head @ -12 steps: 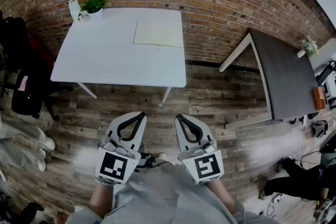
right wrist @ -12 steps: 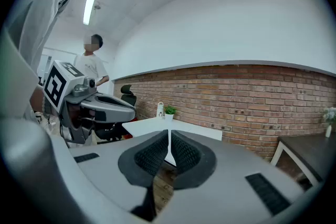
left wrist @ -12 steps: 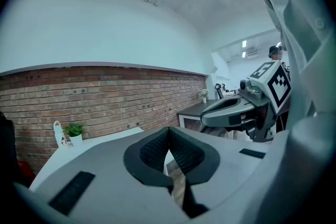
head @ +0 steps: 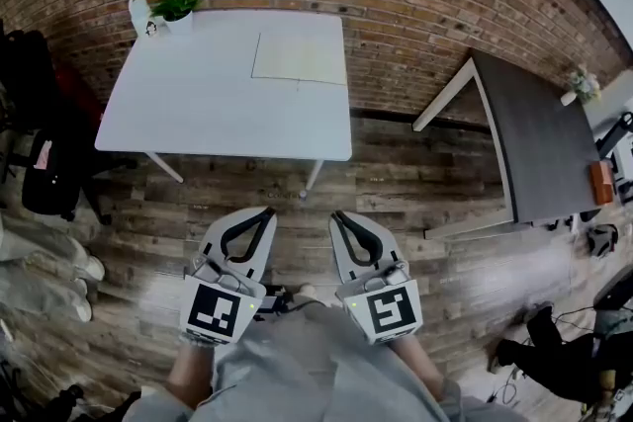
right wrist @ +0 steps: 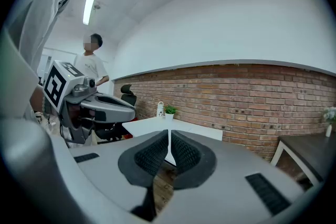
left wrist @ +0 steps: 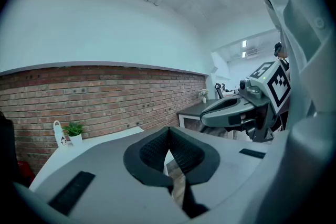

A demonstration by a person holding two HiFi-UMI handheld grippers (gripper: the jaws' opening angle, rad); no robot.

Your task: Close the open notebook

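Notebook (head: 299,61) lies open at the far right of the white worktop (head: 198,104), nothing yet done, with the left hand-held gripper (head: 267,213) and right hand-held gripper (head: 337,217) well short, both closed and empty.
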